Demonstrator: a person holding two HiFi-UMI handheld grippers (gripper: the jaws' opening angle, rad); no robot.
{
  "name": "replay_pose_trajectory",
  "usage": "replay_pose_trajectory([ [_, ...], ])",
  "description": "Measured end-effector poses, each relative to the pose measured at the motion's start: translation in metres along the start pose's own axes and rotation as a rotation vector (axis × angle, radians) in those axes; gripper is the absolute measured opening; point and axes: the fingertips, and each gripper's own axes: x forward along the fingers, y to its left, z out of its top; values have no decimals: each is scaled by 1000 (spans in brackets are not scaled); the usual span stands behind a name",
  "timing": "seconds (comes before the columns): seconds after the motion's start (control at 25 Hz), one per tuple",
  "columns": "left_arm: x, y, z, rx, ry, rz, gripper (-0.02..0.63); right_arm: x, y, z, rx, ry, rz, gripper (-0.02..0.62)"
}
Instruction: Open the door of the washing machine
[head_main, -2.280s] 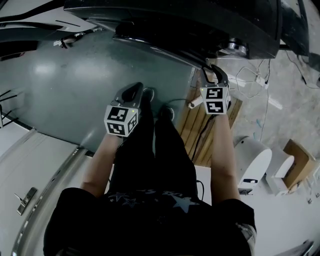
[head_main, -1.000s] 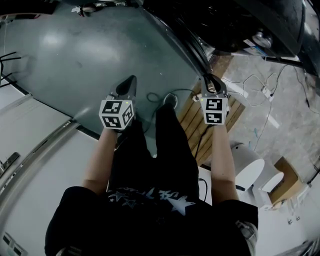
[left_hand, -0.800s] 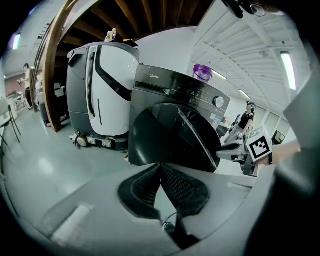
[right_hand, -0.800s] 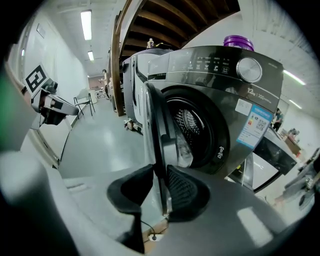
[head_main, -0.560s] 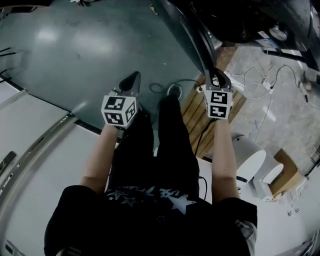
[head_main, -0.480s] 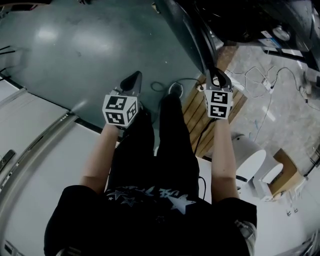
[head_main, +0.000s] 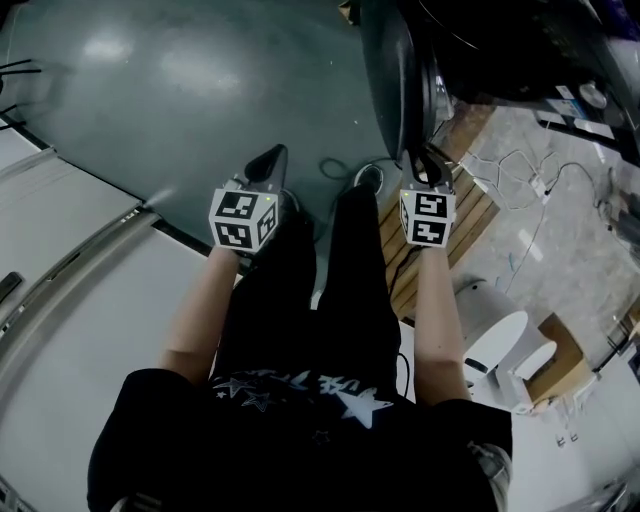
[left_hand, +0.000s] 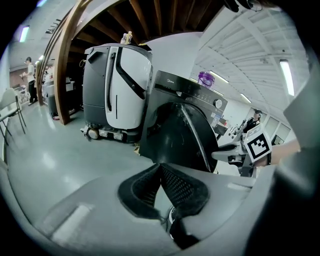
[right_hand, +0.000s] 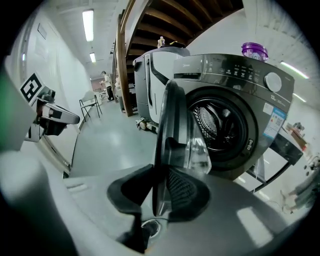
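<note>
Right hand-held gripper (right_hand: 160, 172) is clamped on the free edge of the dark grey round door (right_hand: 170, 115); the rim sits between both pads. The door is swung well clear of the dark grey front-loading washing machine (right_hand: 240, 100) and shows edge-on in the right gripper view, its clear glass bowl (right_hand: 197, 150) facing the machine. The drum opening (right_hand: 220, 125) is fully exposed. A purple-lidded jar (right_hand: 254, 50) stands on top of the machine.

Left hand-held gripper (left_hand: 160, 167) is clenched with its tips touching and nothing between them. It hangs over the grey-green floor (head_main: 150, 100), well apart from the door.

In the head view both grippers are out in front of the person, the right one at the door's lower edge, above a wooden slatted pallet (head_main: 470, 215).
</note>
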Motion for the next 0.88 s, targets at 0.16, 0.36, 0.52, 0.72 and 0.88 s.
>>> replay_pose_trajectory([
  [0.16,-16,18,-5,-25,-23,25,11,6,35,7,21,-13,24,100],
  [0.36,-38,44,-16,-51,-42,58,11,15,75,18,67,-21,17,106],
  [0.52,-57,63,-26,-75,-50,85,11,21,100,28,123,-34,-4,106],
  [0.72,-77,86,-43,-107,-56,119,11,30,126,37,185,-43,-27,107],
  [0.88,-92,101,-52,-132,-61,142,11,36,145,47,216,-50,-39,109],
])
